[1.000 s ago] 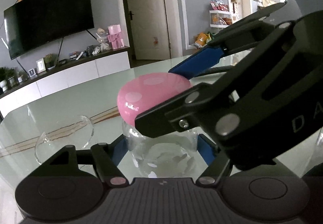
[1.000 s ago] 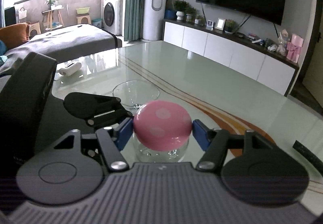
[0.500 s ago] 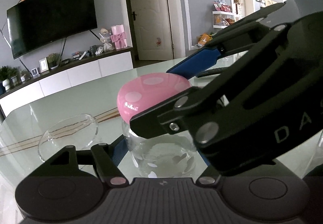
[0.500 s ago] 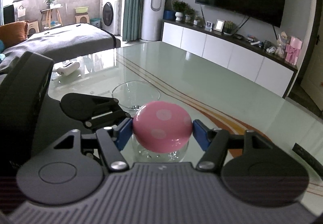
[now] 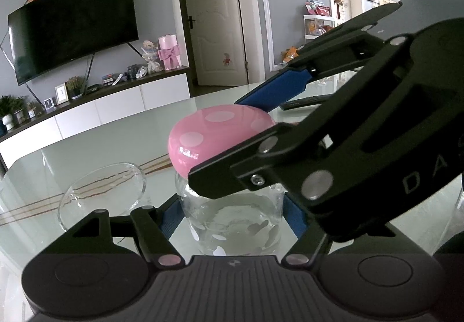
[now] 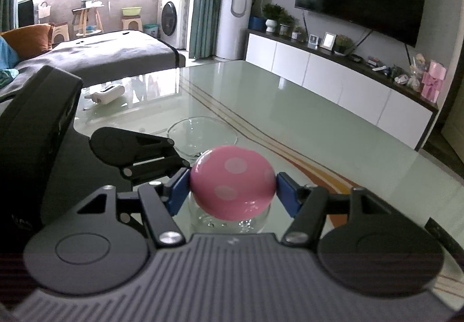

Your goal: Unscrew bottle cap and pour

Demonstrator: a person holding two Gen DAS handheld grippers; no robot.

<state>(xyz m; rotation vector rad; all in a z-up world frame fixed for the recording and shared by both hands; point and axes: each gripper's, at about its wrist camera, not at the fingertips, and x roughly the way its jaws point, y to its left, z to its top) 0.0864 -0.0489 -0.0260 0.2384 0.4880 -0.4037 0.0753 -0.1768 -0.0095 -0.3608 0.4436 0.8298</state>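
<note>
Both tools had just finished closing: the left tool point(image 5: 230, 217) clamped the clear bottle point(image 5: 232, 220) by its body and the right tool point(image 6: 232, 191) pinched its pink cap point(image 6: 232, 182), ready for unscrewing. The bottle stood mid-tabletop point(image 6: 290, 107), a glass bowl point(image 6: 203, 133) just beyond, with open surface toward the far edge.

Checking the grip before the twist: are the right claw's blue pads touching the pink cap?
Touching. In the right wrist view, both blue pads press the sides of the pink cap with no gap, the right claw closed on it.
</note>
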